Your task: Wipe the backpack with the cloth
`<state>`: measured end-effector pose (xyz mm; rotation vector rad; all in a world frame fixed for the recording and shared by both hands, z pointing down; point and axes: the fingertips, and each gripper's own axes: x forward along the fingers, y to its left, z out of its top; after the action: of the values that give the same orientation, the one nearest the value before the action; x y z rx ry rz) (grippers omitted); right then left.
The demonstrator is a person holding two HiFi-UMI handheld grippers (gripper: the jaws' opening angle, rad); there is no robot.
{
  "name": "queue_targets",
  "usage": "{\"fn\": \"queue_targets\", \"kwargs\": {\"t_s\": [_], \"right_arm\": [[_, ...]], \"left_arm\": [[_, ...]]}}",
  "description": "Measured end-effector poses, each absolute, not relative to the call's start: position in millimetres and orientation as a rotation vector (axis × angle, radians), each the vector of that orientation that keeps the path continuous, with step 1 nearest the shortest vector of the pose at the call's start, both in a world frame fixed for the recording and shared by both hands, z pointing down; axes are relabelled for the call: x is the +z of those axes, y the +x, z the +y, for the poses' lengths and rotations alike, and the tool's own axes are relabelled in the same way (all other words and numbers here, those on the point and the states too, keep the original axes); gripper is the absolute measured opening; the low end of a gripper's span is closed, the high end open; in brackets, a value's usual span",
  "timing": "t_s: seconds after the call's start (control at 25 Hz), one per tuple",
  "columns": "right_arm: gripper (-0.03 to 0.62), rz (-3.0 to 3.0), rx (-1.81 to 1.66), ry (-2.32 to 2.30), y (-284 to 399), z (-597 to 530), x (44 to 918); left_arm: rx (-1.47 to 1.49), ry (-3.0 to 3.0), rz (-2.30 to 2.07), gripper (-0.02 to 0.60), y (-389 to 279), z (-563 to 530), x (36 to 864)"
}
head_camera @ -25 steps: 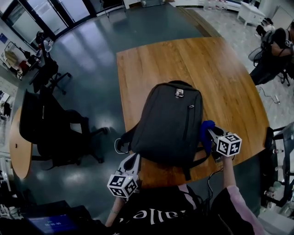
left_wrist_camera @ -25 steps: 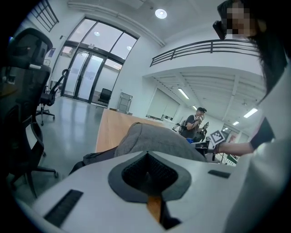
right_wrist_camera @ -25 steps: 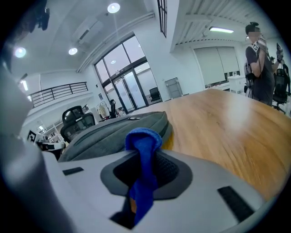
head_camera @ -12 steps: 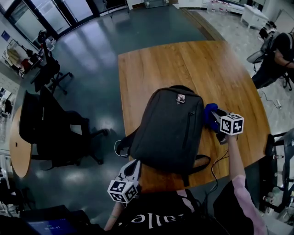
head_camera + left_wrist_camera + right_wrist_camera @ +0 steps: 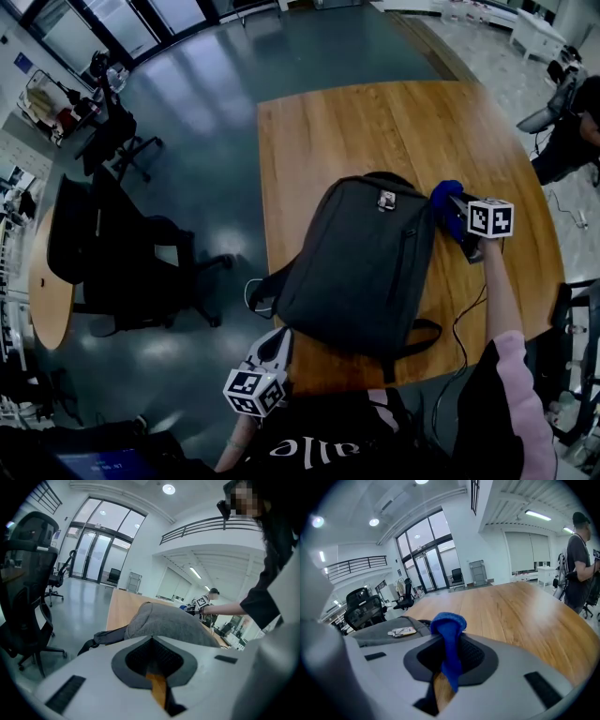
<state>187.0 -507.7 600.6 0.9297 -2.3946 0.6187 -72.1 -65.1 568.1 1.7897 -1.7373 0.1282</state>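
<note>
Big wooden counter (image 5: 375, 122) spread out under me, and the dark backpack (image 5: 361, 262) lies flat on it, face up, close to the near-left corner. Its long axis runs on a slant: bottom end toward me and to the left, top end away and to the right, with a strap (image 5: 262, 292) trailing off the left edge. My right tongs (image 5: 457, 214) are up at that far top end, just beside the bag's right shoulder and right by the fabric, so that's the hand for the job. They're clamped on the blue cloth (image 5: 449, 639), which bunches up out of the tips and points at the bag. The whole length of the pack lies to the left of them and back toward me, so I reckon the wipe wants to travel down that slanted axis. My left tongs (image 5: 273, 345) hang off the counter's near edge by the bag's bottom end, drawn together on nothing, well placed to steady it. Smallest landmark: the little tag (image 5: 386, 200) near the top, just left of the cloth.
</note>
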Motion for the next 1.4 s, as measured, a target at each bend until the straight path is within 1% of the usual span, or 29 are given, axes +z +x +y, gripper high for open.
{"fn": "queue_targets", "kwargs": {"t_s": [0.28,0.56,0.92,1.16,1.4], "right_arm": [[0.054,-2.318,0.604,0.886,163,-519,607],[0.054,-2.296,0.509,0.778,109,-520,598],[0.054,-2.237,0.355,0.633,12,-515,586],[0.054,-2.255,0.266,0.464,-86,-491,583],[0.054,-2.221,0.135,0.306,-137,-462,589]], "left_arm": [[0.125,1.769,-1.734,-0.002,-84,-56,567],[0.084,1.767,-1.724,-0.002,-108,-59,568],[0.080,1.808,-1.679,-0.002,-152,-59,573],[0.054,1.830,-1.677,-0.002,-199,-62,573],[0.035,1.829,-1.679,-0.002,-209,-58,577]]}}
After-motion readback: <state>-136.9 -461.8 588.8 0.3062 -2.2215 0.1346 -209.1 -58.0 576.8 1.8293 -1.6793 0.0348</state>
